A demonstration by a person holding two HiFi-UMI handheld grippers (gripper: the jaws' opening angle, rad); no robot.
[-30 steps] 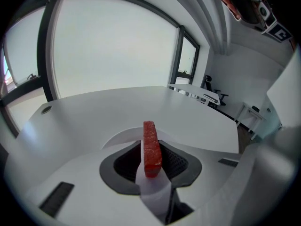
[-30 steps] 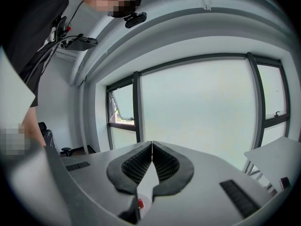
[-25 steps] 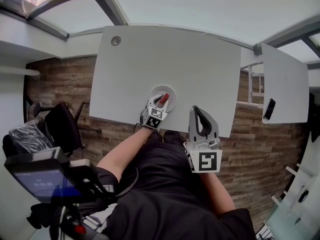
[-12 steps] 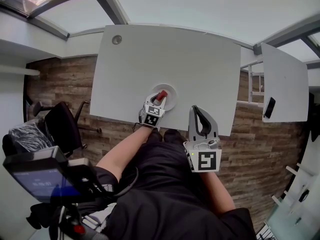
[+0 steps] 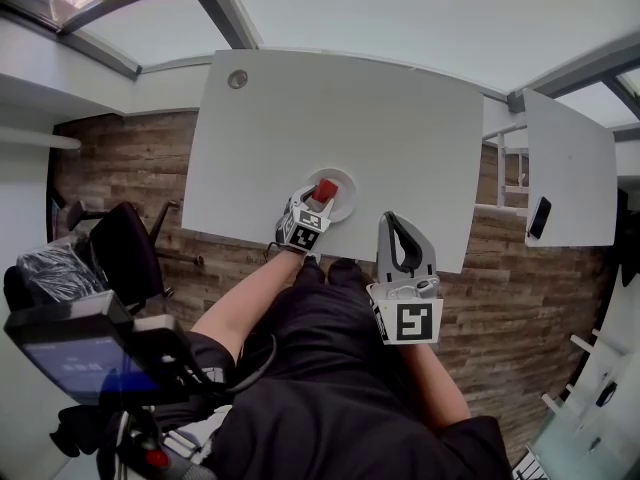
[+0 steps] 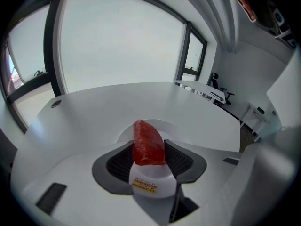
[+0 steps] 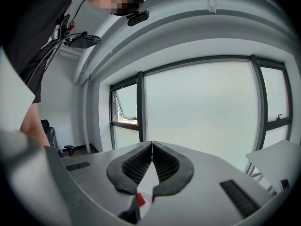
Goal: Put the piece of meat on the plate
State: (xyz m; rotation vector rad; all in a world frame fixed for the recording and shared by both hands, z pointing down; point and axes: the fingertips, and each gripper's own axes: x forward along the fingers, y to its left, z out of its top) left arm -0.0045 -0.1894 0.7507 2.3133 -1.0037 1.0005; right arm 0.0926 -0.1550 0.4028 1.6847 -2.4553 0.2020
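Head view: L gripper [image 5: 321,197] was angled down over the plate [image 5: 345,194] near the bench's [image 5: 380,128] front edge, w/ the meat [image 5: 326,189] at its tips. R gripper [image 5: 393,219] was parked off the bench edge, prob. to stay clear.

Left gripper view: jaws had just been opening. The meat stood between them w/ a gap at the left pad, so let go, apparently resting on the plate. Task looked approx. done.

Right gripper view: jaws together, empty, not needed here.

Meat [image 5: 325,189] lies on plate [image 5: 346,197] near table [image 5: 400,138] edge.
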